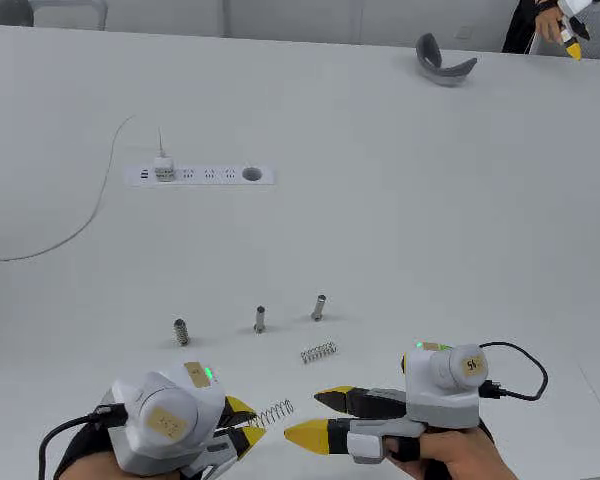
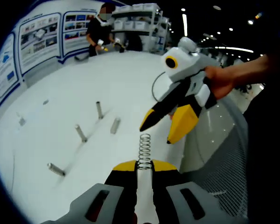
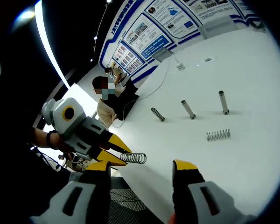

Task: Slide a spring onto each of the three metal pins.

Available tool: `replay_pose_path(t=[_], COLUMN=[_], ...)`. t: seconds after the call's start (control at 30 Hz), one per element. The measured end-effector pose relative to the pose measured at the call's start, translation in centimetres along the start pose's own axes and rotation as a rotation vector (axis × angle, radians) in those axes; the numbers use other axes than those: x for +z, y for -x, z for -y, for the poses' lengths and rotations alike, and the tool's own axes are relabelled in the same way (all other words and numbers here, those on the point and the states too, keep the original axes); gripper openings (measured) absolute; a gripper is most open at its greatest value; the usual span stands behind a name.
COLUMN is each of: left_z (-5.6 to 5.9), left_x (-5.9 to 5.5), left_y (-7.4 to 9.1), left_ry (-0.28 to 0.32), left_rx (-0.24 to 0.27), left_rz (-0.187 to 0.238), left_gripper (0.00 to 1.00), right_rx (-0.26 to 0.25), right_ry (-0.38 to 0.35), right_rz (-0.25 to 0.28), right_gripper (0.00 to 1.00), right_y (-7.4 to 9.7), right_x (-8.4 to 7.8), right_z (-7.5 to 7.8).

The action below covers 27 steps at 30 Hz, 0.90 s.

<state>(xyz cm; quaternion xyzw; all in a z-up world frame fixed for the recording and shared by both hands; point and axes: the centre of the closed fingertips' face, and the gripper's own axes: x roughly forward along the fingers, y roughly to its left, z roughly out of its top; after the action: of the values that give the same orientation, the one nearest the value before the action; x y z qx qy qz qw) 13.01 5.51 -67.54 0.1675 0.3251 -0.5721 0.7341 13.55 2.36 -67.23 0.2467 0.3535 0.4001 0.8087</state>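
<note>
The left claw (image 2: 139,164) is pressed together on one end of a spring (image 2: 144,148), which juts out past the yellow tips, low over the near edge of the counter (image 1: 400,220). The right claw (image 1: 318,417) is spread and holds nothing, its tips near that spring's free end. Of three pins in a row, the left pin (image 1: 181,331) already wears a coil. The middle pin (image 1: 260,318) and the right pin (image 1: 319,306) are bare, and a second spring (image 1: 318,352) lies loose just in front of them. Because the pinch sits at the coil's very end, the spring may flex or pivot when it meets a pin top and snag on the rim. Too hard a push could buckle it or pop it out over the near edge, and a sideways nudge might tip a slim pin.
</note>
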Motion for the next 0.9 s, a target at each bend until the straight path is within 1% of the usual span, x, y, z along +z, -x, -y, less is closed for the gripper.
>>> replay_pose_path(t=[0.07, 0.2, 0.37, 0.63, 0.73, 0.9], left_z=[0.3, 1.0, 1.4, 1.7, 1.7, 1.8], left_x=[0.3, 0.9, 1.2, 1.7, 1.6, 1.4], left_y=[-0.1, -0.3, -0.5, -0.5, -0.4, -0.5], left_ry=[-0.013, -0.03, -0.043, -0.065, -0.07, -0.079], left_rx=[-0.004, -0.019, -0.027, -0.036, -0.038, -0.042], left_rz=[0.003, 0.012, 0.016, 0.022, 0.019, 0.013], left_gripper=[0.1, 0.1, 0.1, 0.1, 0.1, 0.1], right_rx=[0.017, 0.047, 0.066, 0.087, 0.088, 0.093], right_ry=[-0.031, -0.058, -0.087, -0.115, -0.118, -0.11], right_rz=[0.007, 0.014, 0.016, 0.019, 0.015, 0.013], right_gripper=[0.5, 0.41, 0.34, 0.27, 0.26, 0.2], right_y=[-0.1, -0.1, 0.0, 0.2, 0.2, 0.3], right_x=[0.1, 0.1, 0.1, 0.0, 0.0, 0.1], right_z=[-0.2, -0.8, -1.1, -1.5, -1.5, -1.6])
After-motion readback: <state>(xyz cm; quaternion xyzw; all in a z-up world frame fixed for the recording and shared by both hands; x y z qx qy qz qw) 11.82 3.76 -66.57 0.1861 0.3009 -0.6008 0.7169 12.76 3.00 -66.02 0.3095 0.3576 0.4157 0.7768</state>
